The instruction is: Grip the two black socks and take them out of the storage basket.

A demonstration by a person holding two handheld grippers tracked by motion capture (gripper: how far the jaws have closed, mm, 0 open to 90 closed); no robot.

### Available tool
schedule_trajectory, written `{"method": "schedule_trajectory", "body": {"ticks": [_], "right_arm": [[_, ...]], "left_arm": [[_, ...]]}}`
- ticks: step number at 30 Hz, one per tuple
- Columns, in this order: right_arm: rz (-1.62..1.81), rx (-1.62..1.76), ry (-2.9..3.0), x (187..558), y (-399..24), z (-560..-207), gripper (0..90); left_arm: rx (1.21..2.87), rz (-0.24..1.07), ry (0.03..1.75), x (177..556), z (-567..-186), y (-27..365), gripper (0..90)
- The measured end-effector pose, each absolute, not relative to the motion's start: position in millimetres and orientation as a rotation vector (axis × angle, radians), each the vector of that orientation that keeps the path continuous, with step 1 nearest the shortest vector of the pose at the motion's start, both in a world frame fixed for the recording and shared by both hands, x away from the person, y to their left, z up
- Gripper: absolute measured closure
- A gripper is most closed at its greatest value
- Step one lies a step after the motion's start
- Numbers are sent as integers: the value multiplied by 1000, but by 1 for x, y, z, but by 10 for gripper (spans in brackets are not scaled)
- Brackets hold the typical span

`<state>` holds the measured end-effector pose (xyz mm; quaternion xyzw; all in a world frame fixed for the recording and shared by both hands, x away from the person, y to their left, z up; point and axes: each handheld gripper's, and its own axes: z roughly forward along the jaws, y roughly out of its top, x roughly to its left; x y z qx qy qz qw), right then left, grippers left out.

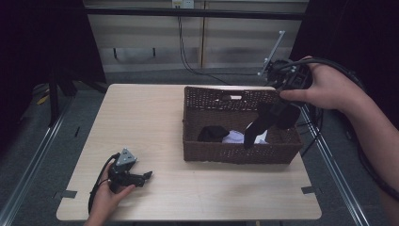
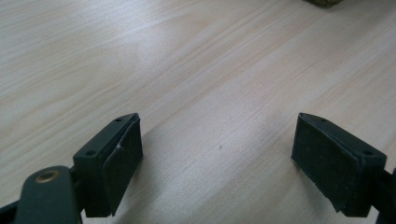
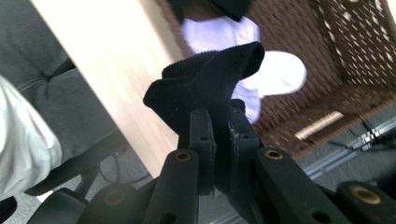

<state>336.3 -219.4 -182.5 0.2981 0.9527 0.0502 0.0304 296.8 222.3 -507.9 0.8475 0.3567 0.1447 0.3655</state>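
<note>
My right gripper (image 1: 274,114), held above the basket (image 1: 221,153), is clenched on a black sock (image 3: 205,88) that dangles over the basket's right half. Inside lie a white cloth (image 1: 234,138) and a second dark garment (image 1: 212,133). My left gripper (image 2: 217,161) rests on the table (image 1: 141,117) near its front left, jaws spread wide apart, grasping nothing.

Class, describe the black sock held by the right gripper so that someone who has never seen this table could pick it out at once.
Start at the brown wicker basket on the right half of the wooden table. Above its right end, the right gripper is shut on a black sock hanging into the basket. Unlike the other dark cloth and white cloth lying on the basket floor, it dangles lifted.
</note>
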Motion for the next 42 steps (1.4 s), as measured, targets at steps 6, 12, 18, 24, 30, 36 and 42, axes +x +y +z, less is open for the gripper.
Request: {"method": "schedule_trajectory", "body": {"ticks": [6,12,18,24,30,36,42], "right_arm": [[171,798,3001,314,-201,-198,811],[183,717,3077,306,-185,-232,813],[182,658,3151,301,-170,-272,812],[157,653,3184,303,-165,-314,804],[130,659,3197,305,-162,-340,773],[123,650,3199,307,-162,-349,701],[155,678,3177,307,-166,-341,649]], "left_arm": [[2179,372,917,297,-508,222,156],[2179,372,917,297,-508,222,156],[2178,372,916,297,-508,222,156],[2174,375,916,297,-508,222,156],[2171,371,922,296,-508,222,156],[2174,375,917,297,-508,222,156],[2168,371,924,296,-509,222,156]]}}
